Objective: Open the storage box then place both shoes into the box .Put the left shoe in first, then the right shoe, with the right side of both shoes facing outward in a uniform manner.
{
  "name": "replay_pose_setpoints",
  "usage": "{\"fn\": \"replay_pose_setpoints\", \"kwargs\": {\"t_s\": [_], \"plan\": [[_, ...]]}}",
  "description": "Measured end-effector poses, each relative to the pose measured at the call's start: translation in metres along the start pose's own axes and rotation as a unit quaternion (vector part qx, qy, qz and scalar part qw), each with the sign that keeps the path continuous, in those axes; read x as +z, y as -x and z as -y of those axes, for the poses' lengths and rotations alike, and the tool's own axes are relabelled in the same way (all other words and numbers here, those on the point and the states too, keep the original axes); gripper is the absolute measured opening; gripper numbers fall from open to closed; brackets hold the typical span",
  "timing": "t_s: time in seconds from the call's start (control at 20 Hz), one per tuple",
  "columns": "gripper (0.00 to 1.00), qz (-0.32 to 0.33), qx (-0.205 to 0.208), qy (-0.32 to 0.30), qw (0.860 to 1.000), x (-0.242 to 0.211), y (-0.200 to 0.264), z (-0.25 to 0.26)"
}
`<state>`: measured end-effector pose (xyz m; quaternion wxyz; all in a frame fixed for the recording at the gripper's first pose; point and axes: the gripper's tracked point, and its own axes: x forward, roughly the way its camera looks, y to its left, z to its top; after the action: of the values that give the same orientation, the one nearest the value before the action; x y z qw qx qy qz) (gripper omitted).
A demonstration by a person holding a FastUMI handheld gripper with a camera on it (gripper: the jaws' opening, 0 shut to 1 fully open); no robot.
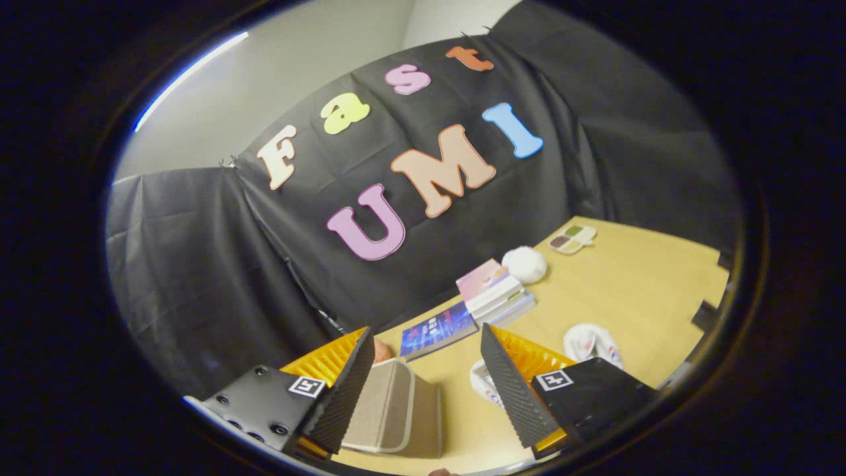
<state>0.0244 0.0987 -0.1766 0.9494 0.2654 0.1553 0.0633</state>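
The gripper (423,390) hangs over the tabletop (634,284) with its fingers spread wide and nothing between them. Just ahead, near the left finger, stands the beige storage box (393,413), close to the table's near edge; its lid looks shut, so I'd judge the opening step has not begun. By the right finger lie the two white shoes: one (486,387) partly hidden behind that finger, the other (590,344) just past it, toward the right-hand edge. I can't tell from here which is the left shoe.

Further along the back edge, against the booth wall, lie a dark blue book (437,330), a stack of books with a pink cover (494,292), a white fluffy ball (525,264), and a small tray with compartments (572,238) toward the far corner.

Next, I reckon, the fingers must swing toward the box and find its lid or flap edge to lift before any shoe is touched.
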Motion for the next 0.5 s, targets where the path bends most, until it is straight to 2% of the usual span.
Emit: {"fn": "replay_pose_setpoints", "kwargs": {"t_s": [0.1,0.3,0.5], "plan": [[0.99,-0.023,0.007,-0.055,0.998,-0.031,-0.002,0.003],[0.99,-0.080,0.017,-0.151,0.985,-0.095,-0.007,0.006],[0.99,-0.141,0.022,-0.247,0.958,-0.158,-0.011,0.007]]}}
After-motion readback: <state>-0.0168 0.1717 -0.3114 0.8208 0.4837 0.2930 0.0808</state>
